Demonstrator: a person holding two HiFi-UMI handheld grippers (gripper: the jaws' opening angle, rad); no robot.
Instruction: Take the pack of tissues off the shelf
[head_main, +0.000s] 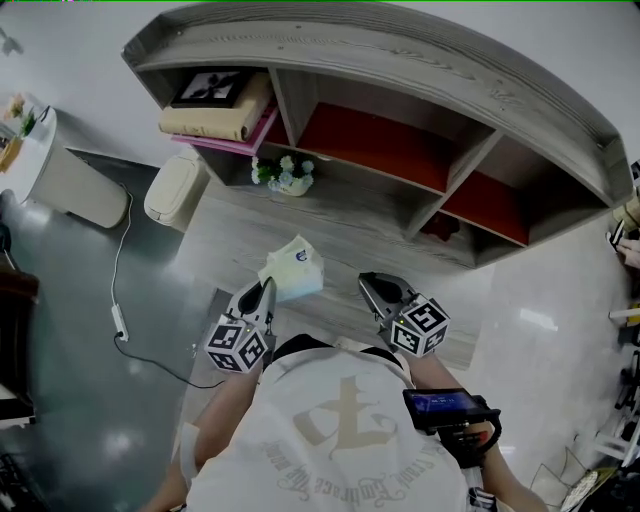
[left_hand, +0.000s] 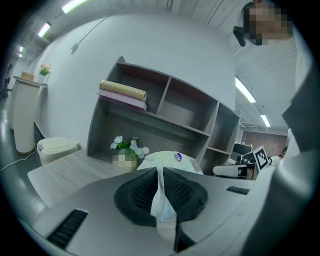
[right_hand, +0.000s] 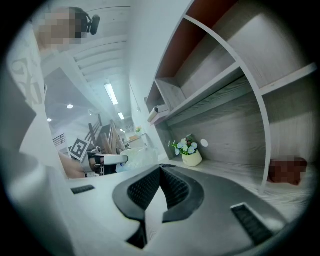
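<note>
The pale, soft plastic pack of tissues (head_main: 295, 270) (left_hand: 174, 161) is outside the grey wood-grain shelf unit (head_main: 420, 60) (left_hand: 165, 131), in front of its compartments and over its low base board. The left gripper (head_main: 267, 288) (left_hand: 161, 174) has its 2 jaws pressed nearly together on the pack's thin wrapper edge, and the bulk of the pack stands beyond the tips, toward the shelf unit. The right gripper (head_main: 376, 284) (right_hand: 161, 171), also in front of the shelf unit, has its 2 jaws closed on each other with nothing between them. In the shelf unit's upper left compartment, a beige book (head_main: 212, 121) lies on a pink one. A small white pot of pale flowers (head_main: 286, 176) (right_hand: 190, 154) stands on the base board. A cream lidded bin (head_main: 175, 188) sits just left of the shelf unit.
</note>
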